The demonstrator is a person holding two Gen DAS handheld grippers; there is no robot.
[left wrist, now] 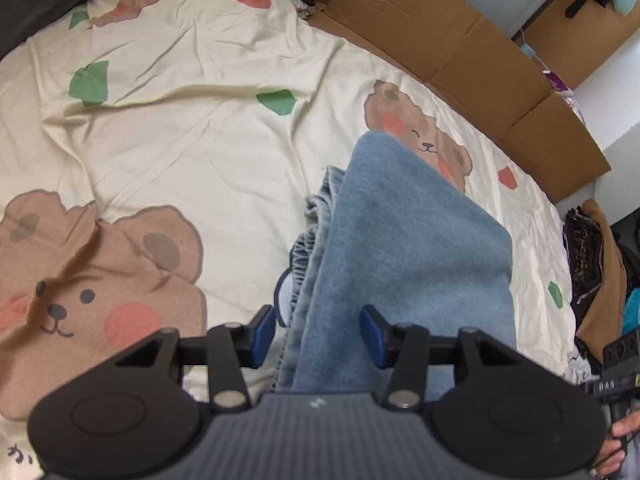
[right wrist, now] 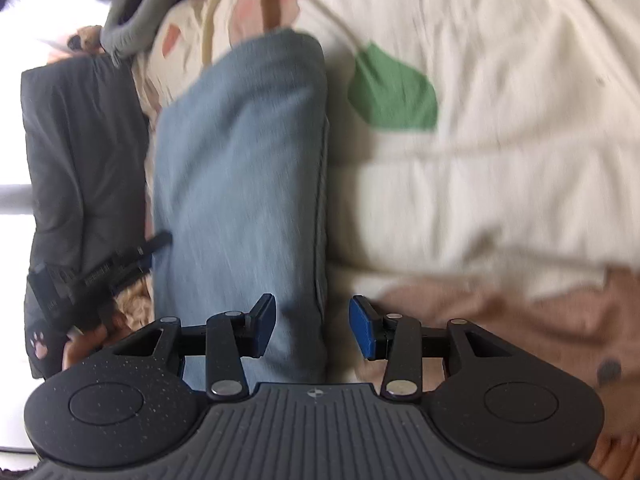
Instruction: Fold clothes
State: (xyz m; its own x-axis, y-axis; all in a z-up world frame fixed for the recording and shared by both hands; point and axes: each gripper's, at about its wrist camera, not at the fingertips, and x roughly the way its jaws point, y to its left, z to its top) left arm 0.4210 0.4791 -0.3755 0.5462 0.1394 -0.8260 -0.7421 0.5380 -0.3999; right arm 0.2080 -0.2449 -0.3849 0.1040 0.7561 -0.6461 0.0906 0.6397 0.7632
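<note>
- Both tongs stand with their blue pads apart, and neither pair presses on the cloth.
- Left tongs [left wrist: 318,332] hang over the near end of the folded jeans [left wrist: 404,248]; the denim runs between the pads [left wrist: 262,334] with a gap on each side, so nothing is gripped.
- Right tongs [right wrist: 313,326] are parted too; the jeans [right wrist: 240,168] pass between the pads, close to the left pad [right wrist: 264,326] and clear of the right one. This view is smeared, so whether the left pad touches the cloth cannot be told.
- In the left wrist view the jeans lie on the bed as a long folded strip reaching away from the tongs, with a gathered waistband edge showing along their left side.
- Under them is a cream bedsheet [left wrist: 192,140] printed with brown bears and green and pink patches.
- Flattened cardboard [left wrist: 472,64] lines the far right edge of the bed in the left view, and a heap of dark and tan things [left wrist: 596,264] sits beyond the right edge.
- In the right wrist view the left tongs [right wrist: 156,242] show from the side, at the left edge of the jeans, with a hand [right wrist: 86,346] on the handle.
- Dark grey cloth [right wrist: 80,160] hangs beside the bed in that view, and a grey sleeve [right wrist: 140,20] shows at the top.
</note>
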